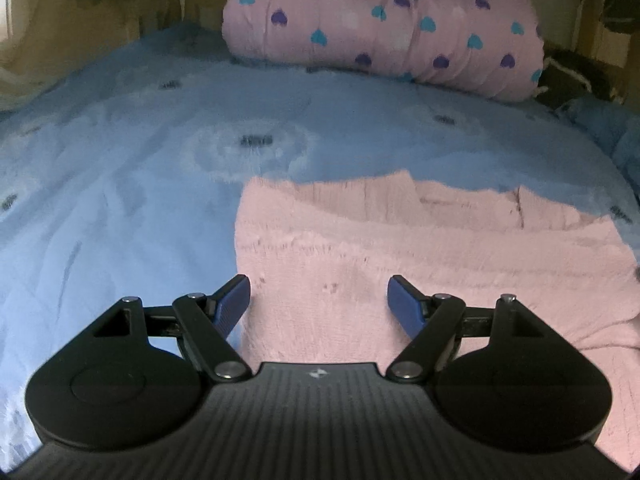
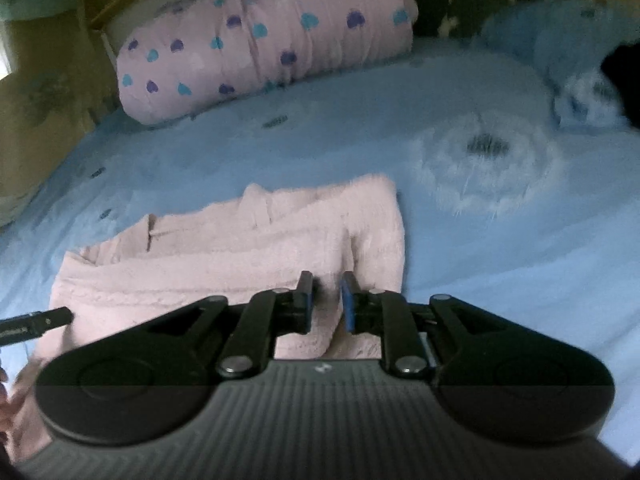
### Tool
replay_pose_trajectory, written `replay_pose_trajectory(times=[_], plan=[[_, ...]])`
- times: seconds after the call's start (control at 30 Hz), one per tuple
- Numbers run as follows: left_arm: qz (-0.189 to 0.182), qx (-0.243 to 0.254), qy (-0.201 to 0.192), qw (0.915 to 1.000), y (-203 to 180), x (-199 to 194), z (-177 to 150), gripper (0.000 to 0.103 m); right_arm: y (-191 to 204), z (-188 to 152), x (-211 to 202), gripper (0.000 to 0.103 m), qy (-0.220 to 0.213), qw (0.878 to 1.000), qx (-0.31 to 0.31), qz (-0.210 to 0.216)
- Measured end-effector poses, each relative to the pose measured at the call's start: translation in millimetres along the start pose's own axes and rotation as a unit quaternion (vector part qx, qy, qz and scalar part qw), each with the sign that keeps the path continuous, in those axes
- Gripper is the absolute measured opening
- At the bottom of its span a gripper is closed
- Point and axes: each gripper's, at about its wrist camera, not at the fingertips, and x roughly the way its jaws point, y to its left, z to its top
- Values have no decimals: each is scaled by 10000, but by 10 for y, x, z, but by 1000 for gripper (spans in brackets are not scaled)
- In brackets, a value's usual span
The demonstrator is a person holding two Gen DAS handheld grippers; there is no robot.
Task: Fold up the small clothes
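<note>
**Mia:** Left claw (image 1: 319, 300) sits low in the middle of its own view, and its two blue fingers (image 1: 234, 300) are spread wide apart. It holds nothing. Its left finger is at the left edge of the pink garment (image 1: 420, 264), and its right finger is over the pink cloth.

**Tom:** Where is the pink garment?

**Mia:** It lies on the blue bed cover (image 1: 120, 184). In the left view it fills the lower right of the frame. In the right view the pink garment (image 2: 240, 248) is in the lower left, and it looks folded, with layers showing along its top edge.

**Tom:** And the other claw?

**Mia:** Right claw (image 2: 326, 300) is low in the middle of its view. Its fingers (image 2: 348, 300) stand close together with a thin gap, and a ridge of pink cloth is between them. The picture is blurry there, so whether it pinches the cloth cannot be told.

**Tom:** What else is on the bed?

**Mia:** A pink rolled blanket with blue and purple hearts (image 1: 380, 24) lies at the top of the frame, well apart from the garment. A black tip (image 2: 44, 322) pokes in at the left edge of the right view.
</note>
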Motion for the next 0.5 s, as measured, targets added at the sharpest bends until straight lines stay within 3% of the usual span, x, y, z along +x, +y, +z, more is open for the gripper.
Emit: replay_pose_trajectory(times=[0.1, 0.23, 0.3, 0.4, 0.5], plan=[[85, 158, -175, 9997, -22, -47, 8, 80, 33, 3, -83, 19, -222, 9997, -77, 45], [-32, 80, 106, 9999, -19, 63, -12, 80, 78, -7, -12, 19, -57, 9983, -12, 572], [-75, -20, 423, 9991, 13, 192, -40, 80, 105, -27, 66, 19, 101, 9987, -11, 509], [-73, -92, 423, 9990, 58, 230, -54, 81, 69, -94, 220, 15, 454, 9988, 20, 155], [-64, -45, 407, 9991, 56, 234, -66, 81, 13, -132, 266, 15, 433, 9990, 54, 131]])
